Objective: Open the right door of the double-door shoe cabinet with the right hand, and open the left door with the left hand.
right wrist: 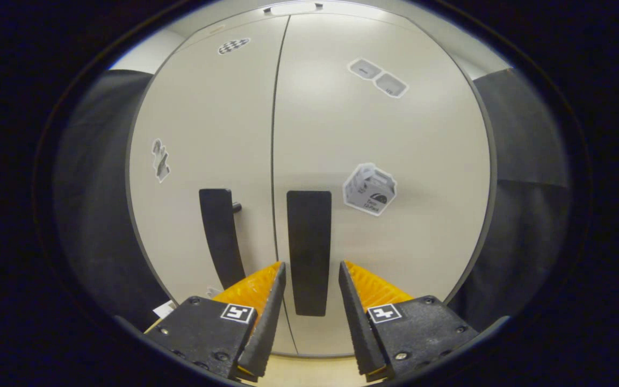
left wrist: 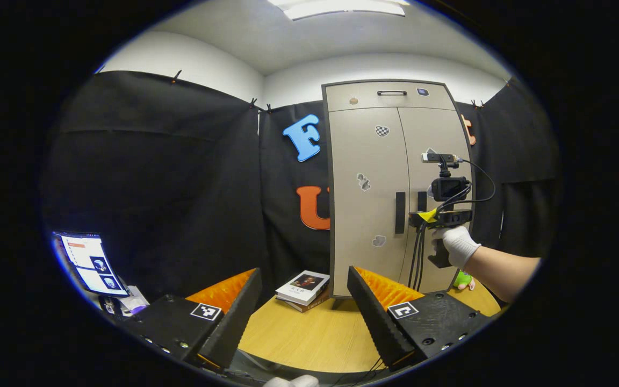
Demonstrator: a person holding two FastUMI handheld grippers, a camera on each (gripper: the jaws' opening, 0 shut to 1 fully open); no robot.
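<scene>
cabinet: beige double-door shoe cabinet [left wrist: 390, 188] stands upright on the round wooden tabletop [left wrist: 309, 338], at its far side, against the black cloth wall. Both doors look shut; centre seam runs straight top to bottom.
right door: right door [right wrist: 395, 161] takes up most of the right gripper view; its black vertical handle [right wrist: 309, 251] sits just beside the seam. Box-shaped sticker [right wrist: 369, 189] just right of the handle, two small stickers higher up.
left door: left door [right wrist: 207, 161] with its own black handle [right wrist: 221, 239] left of the seam, a sticker on its left part, a checkered sticker [right wrist: 234, 45] near the top.
right gripper: right gripper [right wrist: 309, 293] is close to the cabinet front, fingers spread, one on each side of the right handle's lower part. Can't tell whether they touch it. In the left gripper view the same gripper [left wrist: 441, 215] is level with the handles, held by a white-gloved hand [left wrist: 457, 244], with cables hanging down.
left gripper: left gripper [left wrist: 304, 301] is back over the tabletop, well apart from the cabinet, fingers spread wide, nothing between them.
tabletop extras: stack of books [left wrist: 304, 290] lies just left of the cabinet base; small green object [left wrist: 462, 279] near the cabinet's right corner, partly hidden.
off to the side: lit screen [left wrist: 92, 263] at far left in the left gripper view.
</scene>
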